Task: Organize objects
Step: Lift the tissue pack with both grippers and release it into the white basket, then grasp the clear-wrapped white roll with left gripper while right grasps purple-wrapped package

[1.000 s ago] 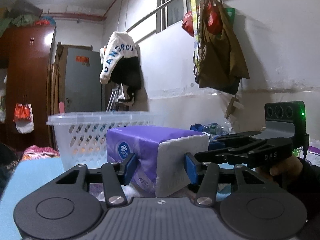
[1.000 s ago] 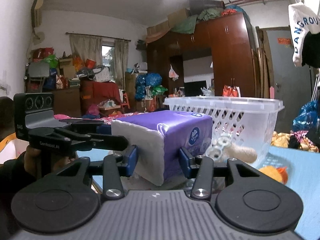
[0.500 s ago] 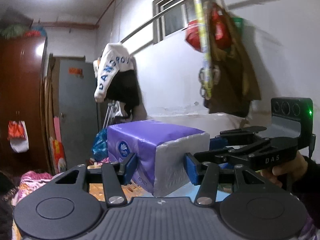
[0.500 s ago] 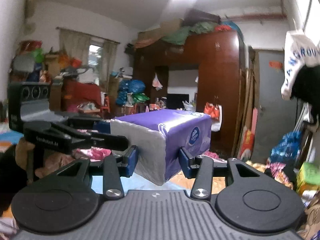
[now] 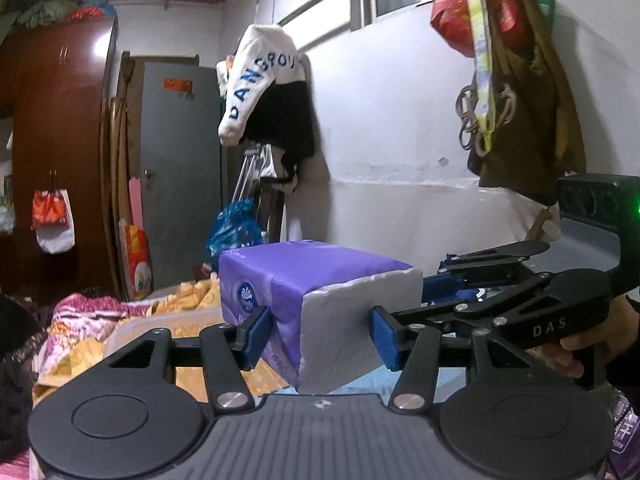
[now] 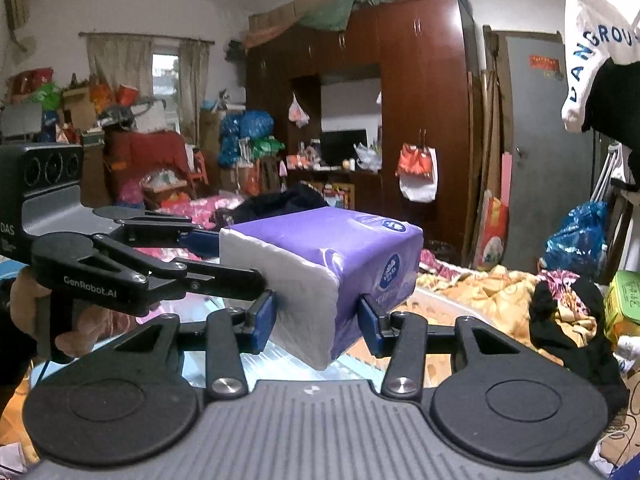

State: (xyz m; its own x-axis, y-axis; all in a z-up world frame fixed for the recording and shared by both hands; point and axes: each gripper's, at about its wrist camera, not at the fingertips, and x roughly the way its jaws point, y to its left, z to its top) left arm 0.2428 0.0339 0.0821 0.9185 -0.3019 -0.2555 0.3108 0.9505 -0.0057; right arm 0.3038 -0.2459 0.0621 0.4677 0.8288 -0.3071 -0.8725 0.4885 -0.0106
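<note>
A purple tissue pack point(image 5: 316, 300) with white ends is held in the air by both grippers at once. My left gripper point(image 5: 320, 338) is shut on one corner of it. My right gripper point(image 6: 318, 316) is shut on the opposite corner of the same tissue pack point(image 6: 332, 268). Each view shows the other gripper: the right one point(image 5: 440, 280) at the pack's far right in the left wrist view, the left one point(image 6: 204, 240) at the pack's far left in the right wrist view. The clear rim of the plastic basket point(image 5: 168, 322) shows just below the pack.
A bed with patterned blankets point(image 6: 480, 292) and dark clothes point(image 6: 568, 320) lies below. A brown wardrobe point(image 6: 420, 120), a grey door point(image 5: 176, 168) and hanging clothes point(image 5: 272, 96) stand behind. Bags point(image 5: 516, 80) hang on the white wall at the right.
Both grippers have lifted the tissue pack upward together. The white basket, level with the pack a second ago, has dropped to the bottom of the views, only its rim showing.
</note>
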